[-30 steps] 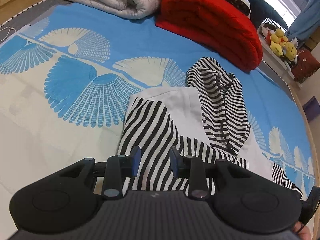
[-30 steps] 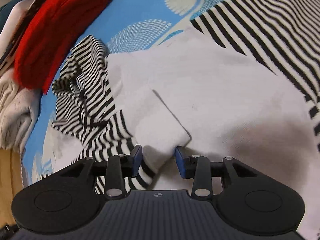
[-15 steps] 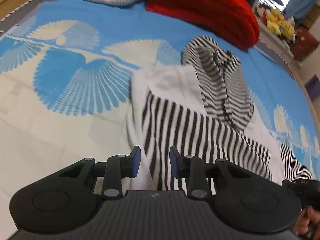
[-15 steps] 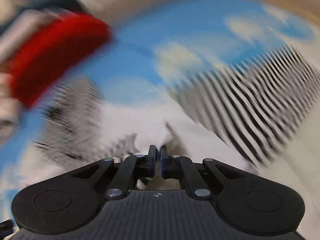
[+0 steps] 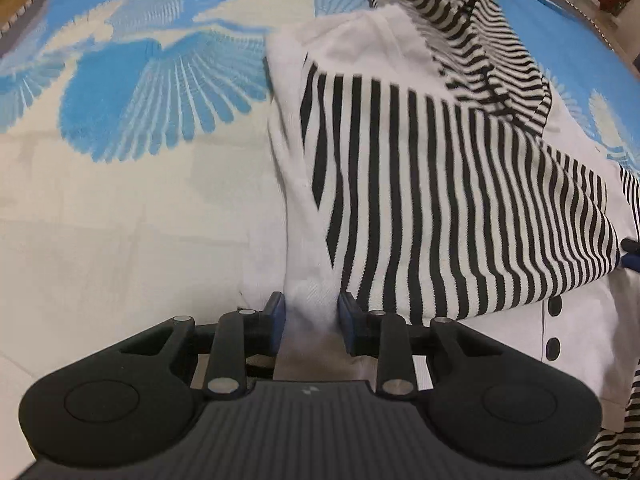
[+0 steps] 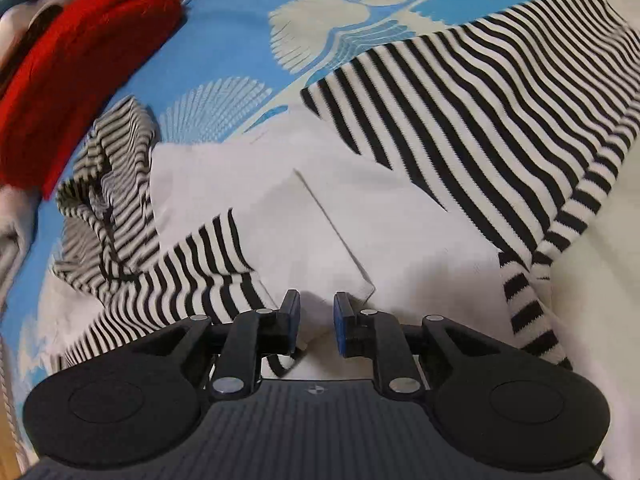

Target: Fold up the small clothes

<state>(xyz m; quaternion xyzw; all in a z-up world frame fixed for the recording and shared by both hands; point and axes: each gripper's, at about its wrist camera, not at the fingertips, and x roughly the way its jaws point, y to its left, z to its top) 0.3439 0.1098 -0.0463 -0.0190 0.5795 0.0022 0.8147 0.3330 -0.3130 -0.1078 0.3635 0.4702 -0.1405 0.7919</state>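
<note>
blue and cream fan-patterned bedspread [image 5: 140, 92], red rolled blanket [image 6: 68, 68] at its far edge, white hooded garment with black-striped sleeves [image 5: 420, 184] spread on it, left gripper [image 5: 311, 322] narrowly parted around its white hem, right gripper [image 6: 316, 322] jaws just reopened, narrow, astride a white fold, not clamped
</note>
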